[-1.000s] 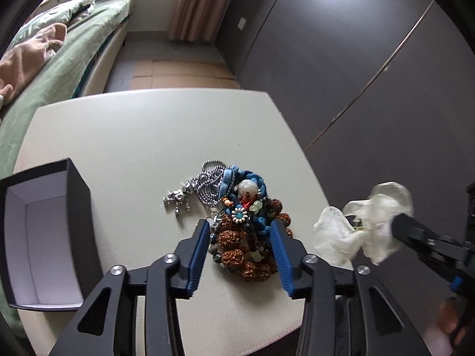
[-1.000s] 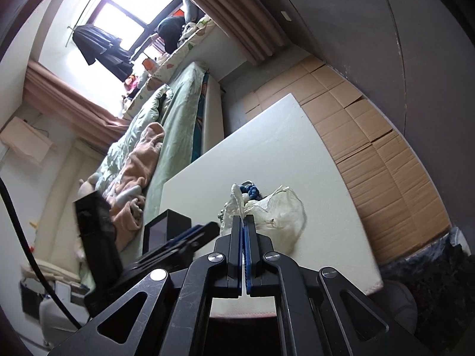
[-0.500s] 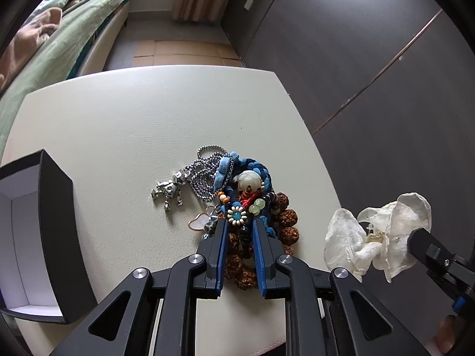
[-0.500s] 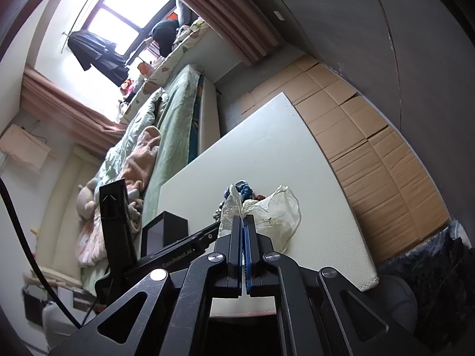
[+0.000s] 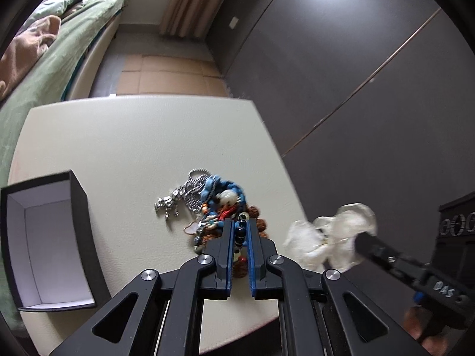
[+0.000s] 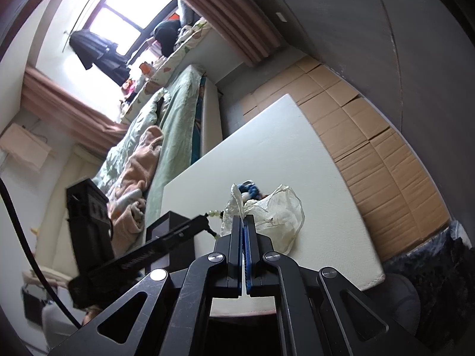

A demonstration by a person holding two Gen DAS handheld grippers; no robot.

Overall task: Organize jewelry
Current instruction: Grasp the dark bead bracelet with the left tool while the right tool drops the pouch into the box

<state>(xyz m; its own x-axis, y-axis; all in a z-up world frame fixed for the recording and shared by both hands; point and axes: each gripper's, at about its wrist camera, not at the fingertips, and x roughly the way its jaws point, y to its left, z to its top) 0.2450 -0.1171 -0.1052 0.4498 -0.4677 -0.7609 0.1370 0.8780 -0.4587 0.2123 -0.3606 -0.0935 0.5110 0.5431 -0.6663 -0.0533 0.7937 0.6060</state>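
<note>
The jewelry heap (image 5: 216, 207) lies on the desk (image 5: 118, 154) near its right edge, and the biggest risk is tangling: the left gripper (image 5: 240, 237), just closed onto a beaded strand (image 5: 240, 233), may drag the silver chain (image 5: 190, 192) along. The open black box (image 5: 44, 237) stands well apart on the left. The right gripper (image 6: 244, 222), clamped on a crumpled clear bag (image 6: 276, 210), crowds the heap's right side.
</note>
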